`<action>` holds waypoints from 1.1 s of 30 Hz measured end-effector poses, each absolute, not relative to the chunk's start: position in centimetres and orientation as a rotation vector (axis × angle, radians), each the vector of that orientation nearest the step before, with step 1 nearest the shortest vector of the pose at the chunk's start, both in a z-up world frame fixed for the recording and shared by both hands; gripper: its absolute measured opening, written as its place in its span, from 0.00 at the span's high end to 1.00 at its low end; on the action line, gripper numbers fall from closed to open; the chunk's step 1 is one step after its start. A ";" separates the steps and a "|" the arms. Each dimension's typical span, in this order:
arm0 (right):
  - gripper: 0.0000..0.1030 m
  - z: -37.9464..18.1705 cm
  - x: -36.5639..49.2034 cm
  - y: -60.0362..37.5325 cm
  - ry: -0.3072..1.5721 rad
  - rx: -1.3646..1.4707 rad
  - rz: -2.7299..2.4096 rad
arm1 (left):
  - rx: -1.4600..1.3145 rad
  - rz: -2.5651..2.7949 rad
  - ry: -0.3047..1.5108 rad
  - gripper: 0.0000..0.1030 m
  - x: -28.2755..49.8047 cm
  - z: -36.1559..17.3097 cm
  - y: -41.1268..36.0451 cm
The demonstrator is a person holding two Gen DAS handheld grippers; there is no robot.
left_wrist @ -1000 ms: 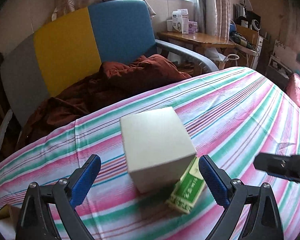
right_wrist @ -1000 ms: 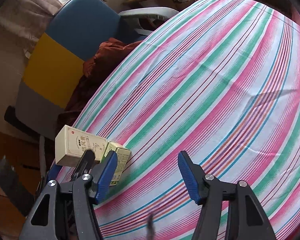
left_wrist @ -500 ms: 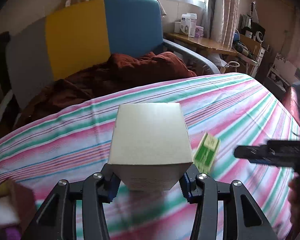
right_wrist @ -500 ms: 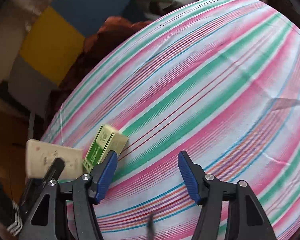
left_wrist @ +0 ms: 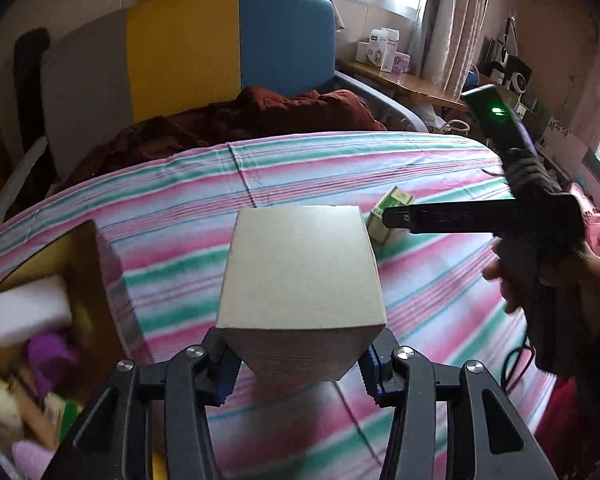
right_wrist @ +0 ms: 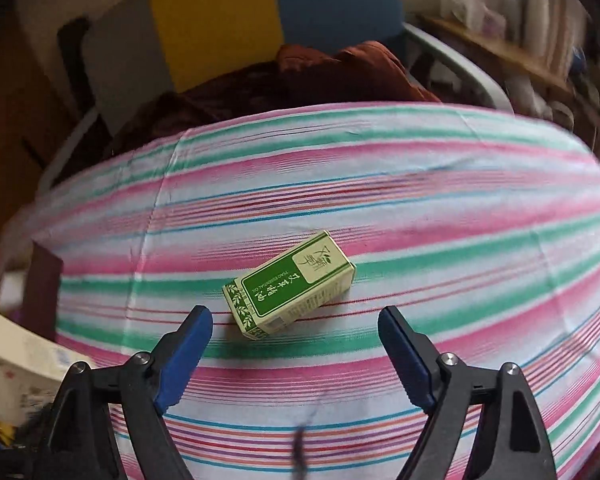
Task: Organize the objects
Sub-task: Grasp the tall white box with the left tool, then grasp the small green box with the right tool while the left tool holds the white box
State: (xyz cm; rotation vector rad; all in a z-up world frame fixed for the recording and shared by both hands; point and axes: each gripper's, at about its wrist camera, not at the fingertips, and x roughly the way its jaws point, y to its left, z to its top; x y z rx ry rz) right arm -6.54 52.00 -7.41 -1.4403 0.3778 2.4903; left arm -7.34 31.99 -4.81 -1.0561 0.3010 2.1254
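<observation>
Left wrist view: left gripper (left_wrist: 300, 364) fingers clamp plain box (left_wrist: 300, 272) above striped desk (left_wrist: 420, 168), near storage box (left_wrist: 96, 264) rim | right gripper (right_wrist: 296, 344) fingers opening, nothing between; green carton (right_wrist: 290, 284) lies just ahead, bare cloth around

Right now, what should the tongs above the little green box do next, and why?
Probably ease the right tongs down around the green box. Their jaws are opening with nothing between them, and the box lies alone on the striped cloth just ahead. The left tongs already grip the beige box.
</observation>
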 end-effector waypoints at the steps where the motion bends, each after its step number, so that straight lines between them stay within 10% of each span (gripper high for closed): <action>1: 0.16 -7.7 -6.7 51.9 0.358 -1.448 2.489 | -1.054 2.123 0.300 0.51 -7.1 -4.8 31.7; 33: 0.24 -9.8 -11.0 51.7 0.159 -1.514 2.516 | -1.087 2.091 0.284 0.51 -7.0 -6.5 32.5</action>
